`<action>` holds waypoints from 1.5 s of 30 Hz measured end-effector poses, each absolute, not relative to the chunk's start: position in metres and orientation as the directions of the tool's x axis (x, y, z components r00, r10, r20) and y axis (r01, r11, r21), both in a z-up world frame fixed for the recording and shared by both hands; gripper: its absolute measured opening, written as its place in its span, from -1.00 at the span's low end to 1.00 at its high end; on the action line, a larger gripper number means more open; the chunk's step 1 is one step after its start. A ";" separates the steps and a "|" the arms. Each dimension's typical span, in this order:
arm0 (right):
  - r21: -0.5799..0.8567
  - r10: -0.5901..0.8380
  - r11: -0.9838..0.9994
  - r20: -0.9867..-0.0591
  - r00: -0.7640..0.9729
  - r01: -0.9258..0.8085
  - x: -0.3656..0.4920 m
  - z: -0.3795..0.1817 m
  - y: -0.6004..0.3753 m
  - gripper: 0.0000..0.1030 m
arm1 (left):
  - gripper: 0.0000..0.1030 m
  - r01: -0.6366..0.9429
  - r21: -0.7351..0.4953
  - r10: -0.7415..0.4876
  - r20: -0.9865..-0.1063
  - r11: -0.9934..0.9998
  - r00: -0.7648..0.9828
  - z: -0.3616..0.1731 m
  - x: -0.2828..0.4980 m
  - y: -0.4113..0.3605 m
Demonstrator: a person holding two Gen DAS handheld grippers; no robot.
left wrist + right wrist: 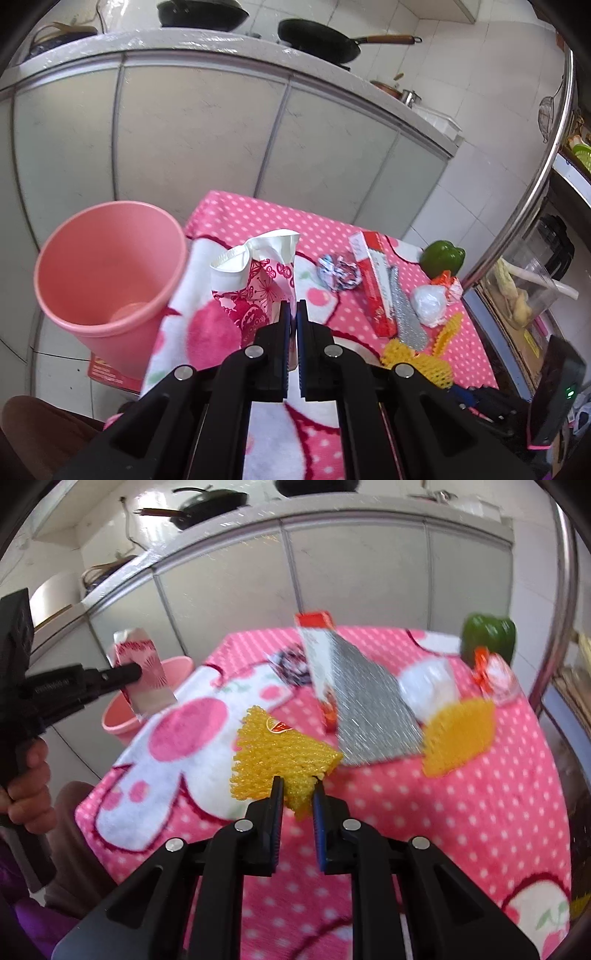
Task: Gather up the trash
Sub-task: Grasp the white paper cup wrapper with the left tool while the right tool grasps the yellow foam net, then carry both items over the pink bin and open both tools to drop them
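A pink bin [107, 273] stands on the floor left of the table, its mouth open. My left gripper [293, 306] is shut on a crushed white paper cup with a red pattern [255, 273]. The right wrist view shows this gripper [136, 672] holding the cup [142, 664] above the bin [122, 716]. My right gripper [298, 790] is pinched on the near corner of a yellow foam net [277, 753] just over the pink dotted cloth [461, 830].
On the cloth lie a red box [373, 280], a silver foil sheet [369, 709], a crumpled wrapper [338, 273], a white wad [430, 304], an orange-white wrapper [495, 675], a second yellow net [458, 734] and a green pepper [487, 635]. Kitchen cabinets [184, 129] stand behind.
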State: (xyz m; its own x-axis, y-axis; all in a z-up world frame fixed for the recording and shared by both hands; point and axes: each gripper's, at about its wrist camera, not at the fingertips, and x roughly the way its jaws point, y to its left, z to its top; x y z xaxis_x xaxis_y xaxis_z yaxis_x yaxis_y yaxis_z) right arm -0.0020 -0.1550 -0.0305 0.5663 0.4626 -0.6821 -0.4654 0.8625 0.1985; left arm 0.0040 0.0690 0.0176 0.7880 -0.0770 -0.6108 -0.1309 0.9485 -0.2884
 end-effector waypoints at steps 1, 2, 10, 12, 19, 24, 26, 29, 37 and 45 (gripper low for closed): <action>0.193 0.471 0.857 -0.672 0.572 -0.478 -0.001 -0.026 -0.149 -0.70 | -0.95 -0.139 -0.284 -0.065 -0.606 0.949 0.793 0.019 0.001 0.073; 0.190 0.480 0.850 -0.662 0.575 -0.490 0.000 -0.022 -0.143 -0.70 | -0.95 -0.148 -0.281 -0.053 -0.602 0.948 0.797 0.019 -0.001 0.076; 0.150 0.535 0.805 -0.600 0.595 -0.574 0.008 0.009 -0.092 -0.71 | -0.95 -0.221 -0.252 0.039 -0.572 0.942 0.819 0.024 -0.020 0.105; 0.141 0.541 0.799 -0.593 0.596 -0.585 0.011 0.015 -0.082 -0.70 | -0.95 -0.240 -0.239 0.066 -0.565 0.941 0.823 0.024 -0.024 0.112; 0.116 0.564 0.775 -0.569 0.598 -0.621 0.019 0.030 -0.040 -0.70 | -0.94 -0.286 -0.217 0.126 -0.549 0.933 0.826 0.025 -0.032 0.134; 0.094 0.581 0.753 -0.561 0.590 -0.651 0.024 0.037 -0.007 -0.70 | -0.94 -0.320 -0.222 0.152 -0.549 0.921 0.822 0.023 -0.032 0.151; 0.084 0.586 0.743 -0.561 0.585 -0.664 0.027 0.039 0.008 -0.70 | -0.94 -0.332 -0.226 0.162 -0.551 0.916 0.819 0.021 -0.032 0.158; 0.070 0.588 0.733 -0.565 0.579 -0.677 0.031 0.038 0.027 -0.70 | -0.94 -0.355 -0.231 0.178 -0.554 0.906 0.813 0.017 -0.031 0.169; 0.024 0.575 0.712 -0.594 0.563 -0.702 0.041 0.024 0.072 -0.70 | -0.94 -0.421 -0.233 0.226 -0.573 0.877 0.788 -0.002 -0.026 0.206; -0.060 0.519 0.692 -0.651 0.554 -0.719 0.052 0.000 0.113 -0.70 | -0.94 -0.451 -0.236 0.232 -0.607 0.861 0.760 -0.025 -0.010 0.237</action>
